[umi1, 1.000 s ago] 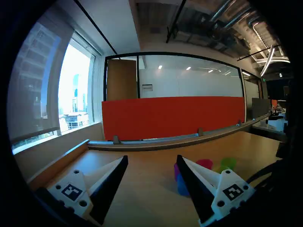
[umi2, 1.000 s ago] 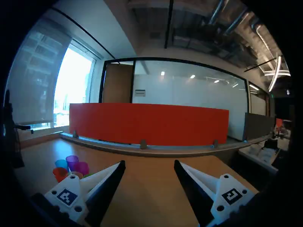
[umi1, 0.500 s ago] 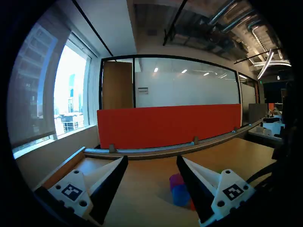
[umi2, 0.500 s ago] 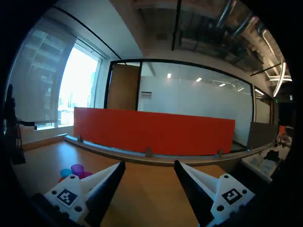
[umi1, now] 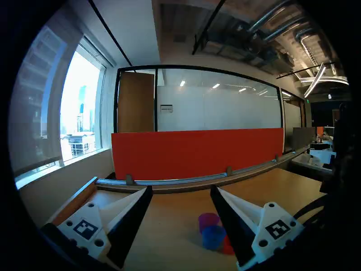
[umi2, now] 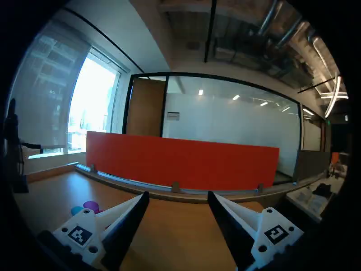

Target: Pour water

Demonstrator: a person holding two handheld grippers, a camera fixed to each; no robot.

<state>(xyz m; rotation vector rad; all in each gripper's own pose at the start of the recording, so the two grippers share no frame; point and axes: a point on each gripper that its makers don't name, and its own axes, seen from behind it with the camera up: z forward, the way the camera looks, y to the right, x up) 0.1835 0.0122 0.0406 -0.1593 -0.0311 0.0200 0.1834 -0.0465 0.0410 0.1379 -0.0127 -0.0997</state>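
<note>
The left gripper (umi1: 180, 188) hangs over the wooden desk (umi1: 173, 235), fingers spread wide and empty. Near its right finger a purple cup (umi1: 208, 221) and a blue cup (umi1: 213, 236) stand upright, mouths up, touching. The right gripper (umi2: 178, 193) is also spread and empty.

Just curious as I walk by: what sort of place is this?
Probably an open-plan office: a long wooden desk with an orange divider panel, and a glass-walled room behind.
</note>
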